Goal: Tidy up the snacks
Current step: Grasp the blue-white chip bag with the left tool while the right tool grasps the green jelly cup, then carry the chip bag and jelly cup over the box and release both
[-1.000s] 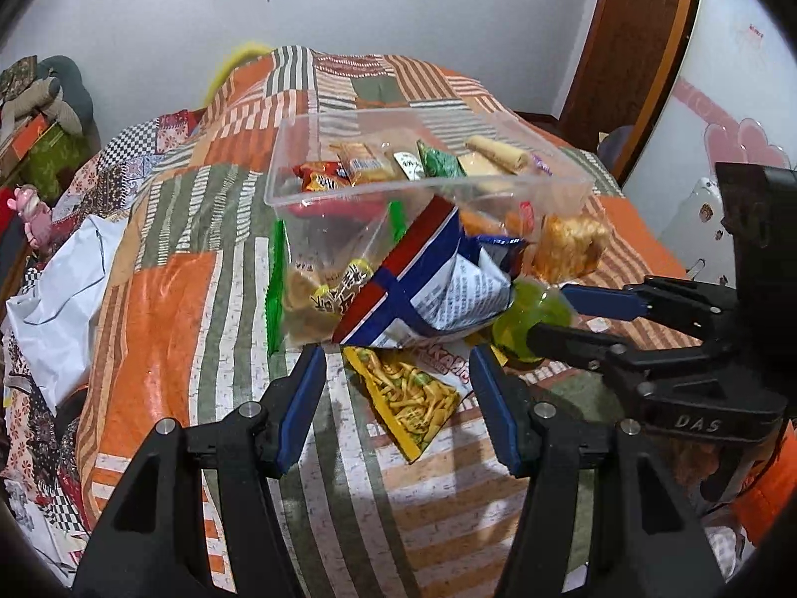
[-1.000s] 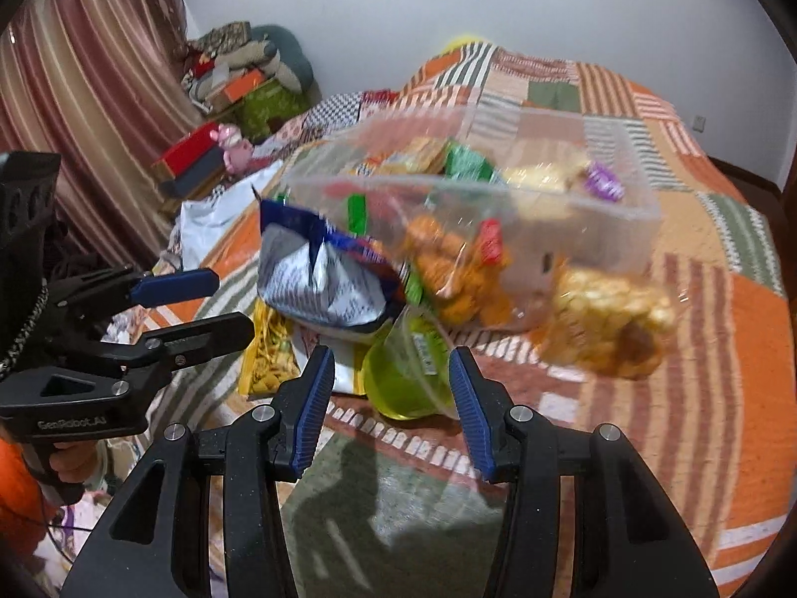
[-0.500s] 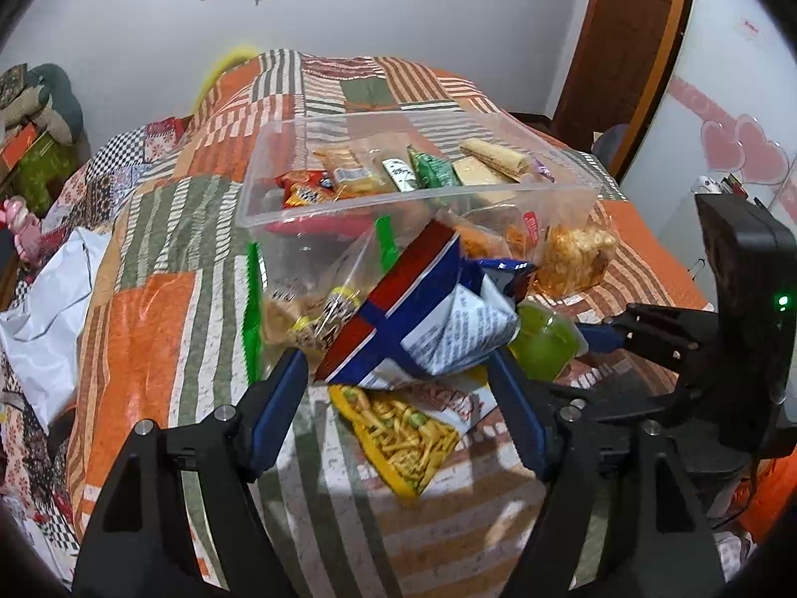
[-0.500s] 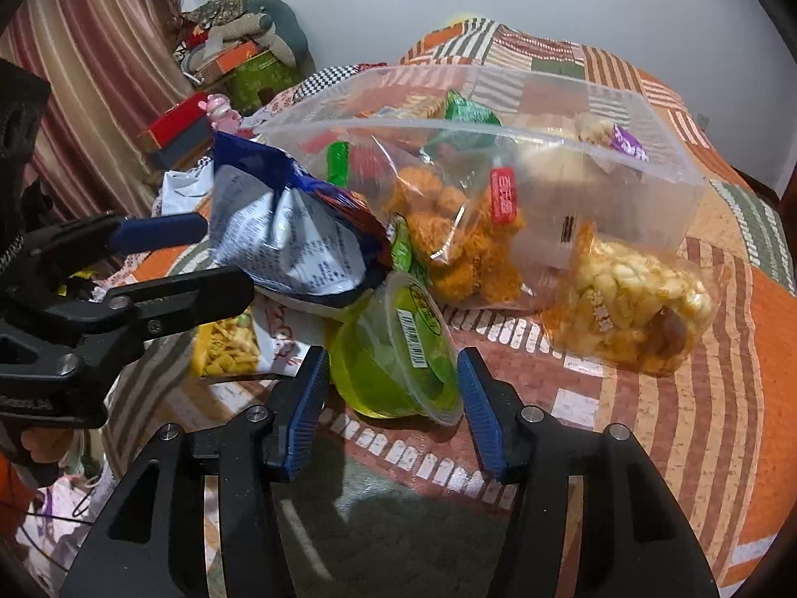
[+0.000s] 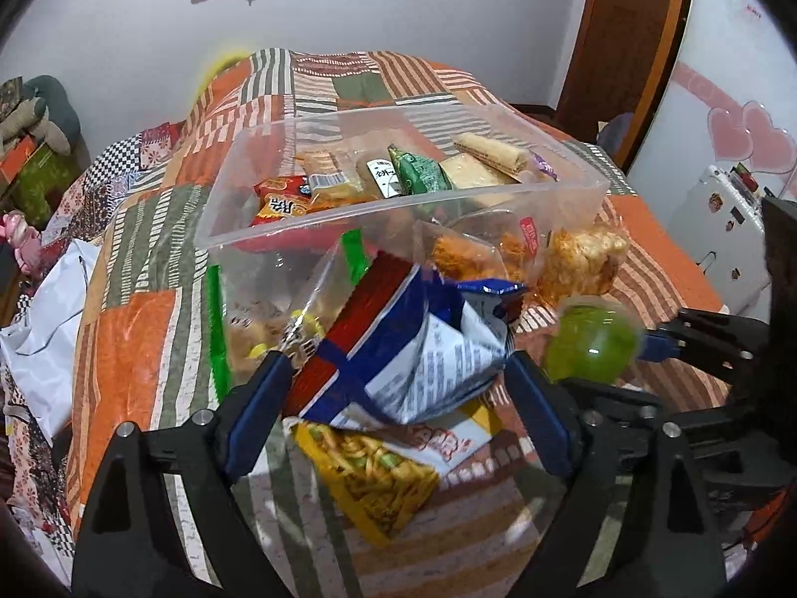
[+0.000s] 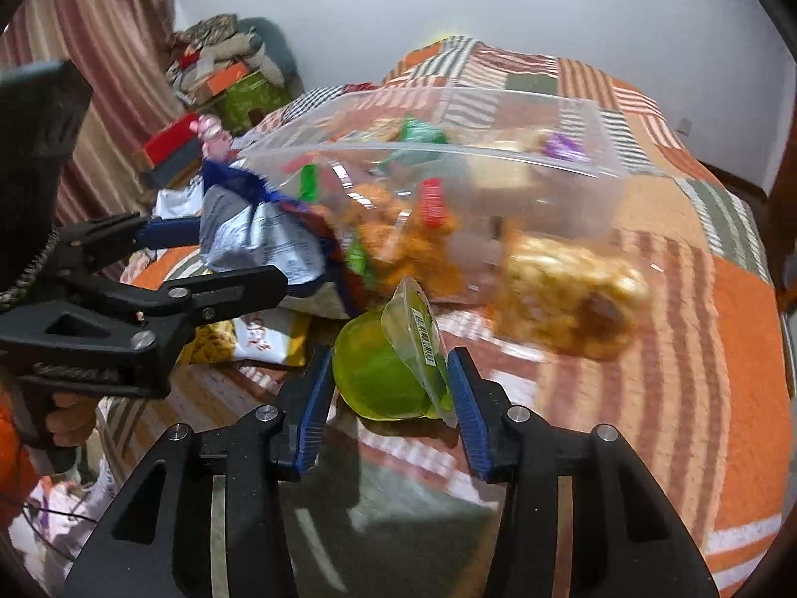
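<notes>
Now my left claw point(image 5: 398, 408) is spreading wider than a second ago, its fingers flanking the blue chip bag point(image 5: 413, 349) without pressing it. My right claw point(image 6: 391, 388) has come forward and is closing around the green jelly cup point(image 6: 383, 373), which sits on the bed point(image 6: 697, 349) before the clear bin point(image 5: 299, 219).

A patchwork bedspread point(image 5: 129, 329) is patterned in orange, olive-green and white stripes. A clear plastic bin point(image 5: 398, 199) is filled with red, green and tan packets. A crumpled bag point(image 5: 398, 349) is coloured blue, red and white with grey print. A yellow packet point(image 5: 378, 473) is printed with golden sticks. A translucent lime-green cup point(image 6: 383, 369) is seen between black grippers' blue pads point(image 6: 316, 398).
</notes>
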A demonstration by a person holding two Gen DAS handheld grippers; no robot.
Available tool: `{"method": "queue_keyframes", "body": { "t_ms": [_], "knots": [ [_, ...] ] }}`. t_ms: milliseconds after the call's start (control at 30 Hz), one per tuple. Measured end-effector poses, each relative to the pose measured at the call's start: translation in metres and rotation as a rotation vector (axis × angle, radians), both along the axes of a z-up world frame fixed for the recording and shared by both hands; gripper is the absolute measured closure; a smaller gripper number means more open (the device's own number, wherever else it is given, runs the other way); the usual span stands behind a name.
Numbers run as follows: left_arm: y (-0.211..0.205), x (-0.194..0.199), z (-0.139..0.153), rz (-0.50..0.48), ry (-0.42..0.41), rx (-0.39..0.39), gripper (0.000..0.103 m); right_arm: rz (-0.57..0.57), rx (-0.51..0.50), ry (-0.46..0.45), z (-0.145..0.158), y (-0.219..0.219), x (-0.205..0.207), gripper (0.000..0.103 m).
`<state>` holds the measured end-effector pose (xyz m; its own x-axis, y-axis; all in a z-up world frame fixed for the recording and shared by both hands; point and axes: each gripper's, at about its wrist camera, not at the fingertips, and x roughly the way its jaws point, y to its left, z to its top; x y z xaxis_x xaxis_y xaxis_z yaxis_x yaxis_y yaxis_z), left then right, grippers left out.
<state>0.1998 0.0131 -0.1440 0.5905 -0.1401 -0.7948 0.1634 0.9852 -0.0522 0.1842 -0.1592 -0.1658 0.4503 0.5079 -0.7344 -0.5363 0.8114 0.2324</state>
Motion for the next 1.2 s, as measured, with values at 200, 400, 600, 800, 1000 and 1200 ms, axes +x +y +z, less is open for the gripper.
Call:
{"method": "queue_keyframes", "body": {
  "t_ms": [200,400,600,800,1000,1200],
  "knots": [
    [-0.007,0.009,-0.007,0.014,0.005,0.005,0.010,-0.050,0.017,-0.008,0.005,-0.020,-0.002,0.063],
    [-0.009,0.008,-0.011,0.028,-0.011,-0.005,0.018,-0.065,0.056,-0.010,0.009,-0.028,0.000,0.065],
    [-0.007,-0.006,-0.007,0.031,-0.018,-0.011,0.022,-0.069,0.061,-0.024,0.013,-0.026,0.000,0.065],
    [0.000,-0.022,0.008,0.038,-0.054,-0.029,0.023,-0.075,0.075,-0.049,0.022,-0.027,0.001,0.065],
    [0.014,-0.030,0.032,0.053,-0.104,-0.066,0.023,-0.073,0.087,-0.094,0.040,-0.023,0.005,0.065],
    [0.025,-0.025,0.055,0.075,-0.161,-0.077,0.023,-0.074,0.100,-0.154,0.061,-0.013,0.014,0.065]
  ]
}}
